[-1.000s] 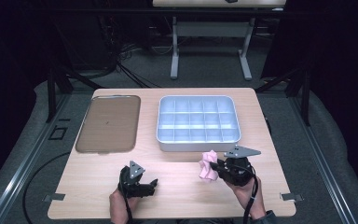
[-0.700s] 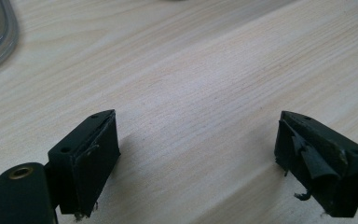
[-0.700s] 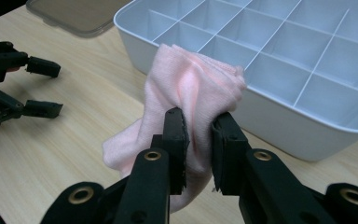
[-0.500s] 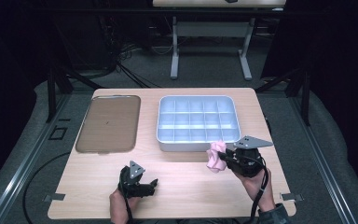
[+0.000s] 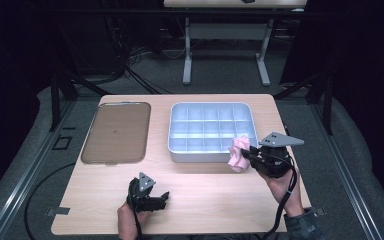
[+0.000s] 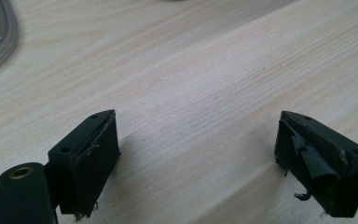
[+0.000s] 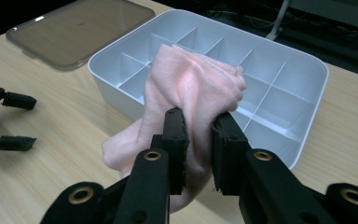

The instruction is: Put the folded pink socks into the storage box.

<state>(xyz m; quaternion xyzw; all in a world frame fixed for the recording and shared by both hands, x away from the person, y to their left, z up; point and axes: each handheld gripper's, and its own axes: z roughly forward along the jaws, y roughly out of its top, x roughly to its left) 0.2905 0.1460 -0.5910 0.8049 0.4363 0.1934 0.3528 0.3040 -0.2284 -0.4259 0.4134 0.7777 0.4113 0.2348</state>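
1. Your right gripper (image 7: 198,122) is clamped on the pink cloth (image 7: 191,88); the jaws stand narrow, with a bunched fold pinched between the pads and the rest hanging loose below.
2. Since a second ago that hand has risen and gone toward the white divided tray (image 5: 212,131). The cloth (image 5: 239,154) was down by the table's near edge then; now it hangs clear of the table (image 5: 205,200), just at the tray's near right corner.
3. To my eye the pickup is done and you are in the carry. The cloth is off the wood and nearly over the rim, so what remains is bringing it over a compartment and letting go.
4. Your left gripper (image 5: 152,199) sits in the same spot near the front edge as before, jaws wide apart with bare wood between them (image 6: 198,154). It holds nothing.
5. The brown lid (image 5: 116,131) lies flat to the left of the tray, well apart from both grippers and unmoved.
6. Watch the loose tail: it may drag on the rim or drape across two compartments if you go in low.
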